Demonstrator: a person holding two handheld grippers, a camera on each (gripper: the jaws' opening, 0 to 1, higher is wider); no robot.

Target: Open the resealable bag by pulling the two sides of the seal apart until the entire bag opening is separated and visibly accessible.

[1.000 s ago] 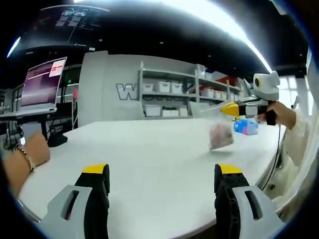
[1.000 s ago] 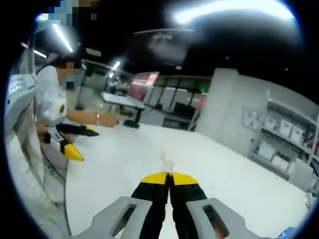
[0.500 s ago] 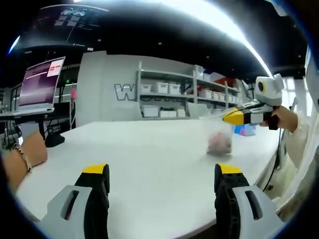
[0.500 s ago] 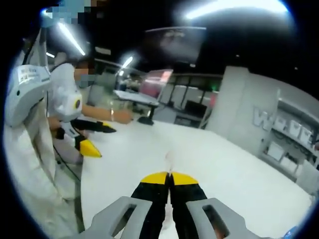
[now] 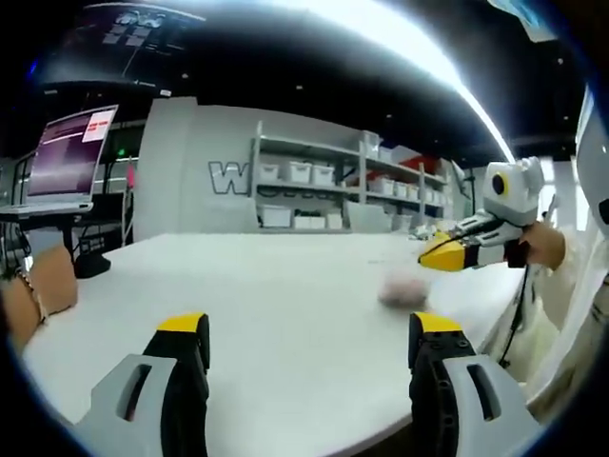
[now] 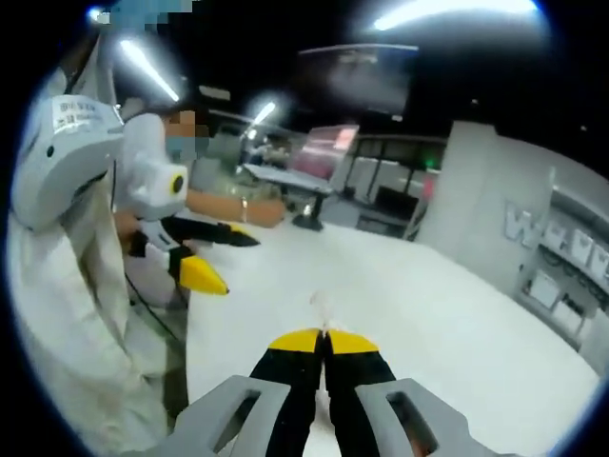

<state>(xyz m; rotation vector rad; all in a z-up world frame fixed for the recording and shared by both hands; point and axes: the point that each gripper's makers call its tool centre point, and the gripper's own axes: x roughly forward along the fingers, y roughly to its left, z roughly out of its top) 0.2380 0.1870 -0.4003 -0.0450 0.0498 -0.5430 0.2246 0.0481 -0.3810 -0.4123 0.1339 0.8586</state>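
While a broad white table [image 5: 285, 295] stretches toward shelving [image 5: 324, 186] stacked with bins and a laptop [image 5: 67, 157] glows at the far edge, a person works two hand-held grippers over a resealable bag [image 5: 404, 288]. In the left gripper view, the bag shows as a blurred pinkish shape low against the tabletop, just below the yellow tips of the right gripper [image 5: 440, 255]; whether it rests on the table or hangs clear cannot be told. In the right gripper view, that gripper's jaws are pressed together, a thin clear sliver of the bag's top edge [image 6: 320, 307] rising from between them. The left gripper [image 5: 309, 328] stands with jaws wide apart and empty, well away from the bag. With only one side of the seal pinched, the likely trouble is a pull before the left jaws catch the opposite lip: the whole bag would then trail along unopened, or the slight hold could slip off the film.
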